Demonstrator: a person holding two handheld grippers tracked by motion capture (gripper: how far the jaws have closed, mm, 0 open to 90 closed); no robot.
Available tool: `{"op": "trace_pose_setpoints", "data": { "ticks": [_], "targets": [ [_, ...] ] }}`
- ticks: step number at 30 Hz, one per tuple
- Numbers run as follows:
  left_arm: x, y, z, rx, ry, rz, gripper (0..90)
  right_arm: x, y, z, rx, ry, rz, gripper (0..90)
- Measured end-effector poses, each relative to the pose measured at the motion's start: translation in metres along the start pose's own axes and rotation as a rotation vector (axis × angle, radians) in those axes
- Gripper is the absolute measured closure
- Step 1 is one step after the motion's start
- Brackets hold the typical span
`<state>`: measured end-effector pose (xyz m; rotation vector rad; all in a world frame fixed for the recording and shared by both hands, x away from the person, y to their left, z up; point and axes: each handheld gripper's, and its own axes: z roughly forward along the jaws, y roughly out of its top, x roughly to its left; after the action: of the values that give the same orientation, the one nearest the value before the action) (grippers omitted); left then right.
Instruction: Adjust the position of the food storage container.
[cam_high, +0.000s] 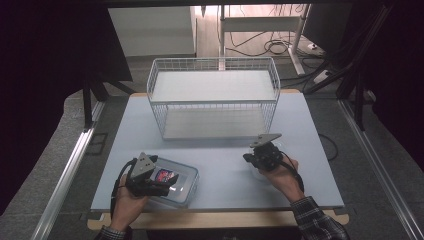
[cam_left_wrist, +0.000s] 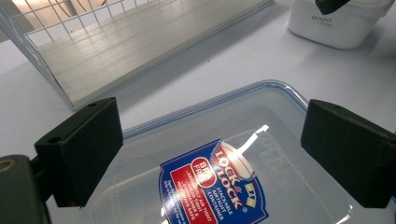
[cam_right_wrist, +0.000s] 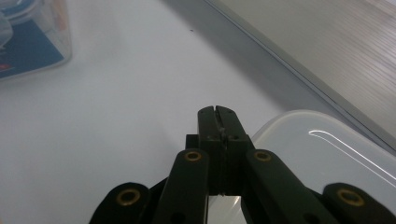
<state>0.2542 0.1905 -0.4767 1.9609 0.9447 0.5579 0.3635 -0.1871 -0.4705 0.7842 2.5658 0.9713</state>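
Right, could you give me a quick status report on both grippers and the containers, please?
Left gripper open, jaws astride labelled clear container. Right gripper shut, empty, above white container's edge. Wire basket stands behind; nothing between.

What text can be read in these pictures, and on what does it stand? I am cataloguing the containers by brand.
"LOCK & LOCK": blue and red label on the clear container lid.
"BPA FREE": red circle on that label.
"STACKABLE AIRTIGHT CONTAINER": same label, below the brand.
Small white lines on the label's red panel: too small to read.
Grey print on the white container: too blurred to read.
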Motion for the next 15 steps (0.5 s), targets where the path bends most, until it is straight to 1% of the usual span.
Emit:
{"op": "trace_pose_setpoints", "data": {
  "ticks": [2, 3, 4, 5, 7, 10, 11, 12, 13, 14, 15],
  "targets": [
    [0.000, 0.000, 0.000, 0.000, -0.005, -0.001, 5.8, -0.005, -0.005, -0.005, 0.002, -0.021, 0.017, 89.5],
    [0.000, 0.000, 0.000, 0.000, -0.005, -0.001, 6.6, -0.005, -0.005, -0.005, 0.002, -0.021, 0.017, 89.5],
    [0.001, 0.000, 0.000, 0.000, -0.018, -0.007, 7.6, -0.012, -0.010, -0.009, -0.002, -0.031, 0.036, 89.5],
    [0.002, 0.000, 0.001, 0.002, -0.032, -0.019, 8.0, -0.014, -0.013, -0.011, -0.004, -0.038, 0.045, 89.5],
    [0.002, 0.000, 0.001, 0.005, -0.035, -0.023, 8.9, -0.016, -0.015, -0.013, -0.002, -0.041, 0.053, 89.5],
    [0.002, 0.000, 0.002, 0.026, -0.045, -0.026, 9.0, -0.025, -0.022, -0.019, -0.010, -0.057, 0.078, 89.5],
    [0.002, 0.000, 0.003, 0.038, -0.049, -0.031, 9.2, -0.030, -0.027, -0.024, -0.007, -0.074, 0.090, 89.5],
    [0.002, 0.000, 0.003, 0.038, -0.049, -0.031, 9.2, -0.030, -0.027, -0.024, -0.007, -0.074, 0.090, 89.5],
    [0.001, 0.000, 0.003, 0.049, -0.045, -0.031, 9.2, -0.032, -0.029, -0.026, -0.005, -0.081, 0.095, 89.5],
    [0.001, 0.000, 0.003, 0.052, -0.048, -0.024, 9.4, -0.039, -0.034, -0.031, -0.006, -0.101, 0.118, 89.5],
    [0.001, 0.000, 0.003, 0.052, -0.048, -0.024, 10.3, -0.039, -0.034, -0.031, -0.006, -0.101, 0.118, 89.5]
  ]
}}
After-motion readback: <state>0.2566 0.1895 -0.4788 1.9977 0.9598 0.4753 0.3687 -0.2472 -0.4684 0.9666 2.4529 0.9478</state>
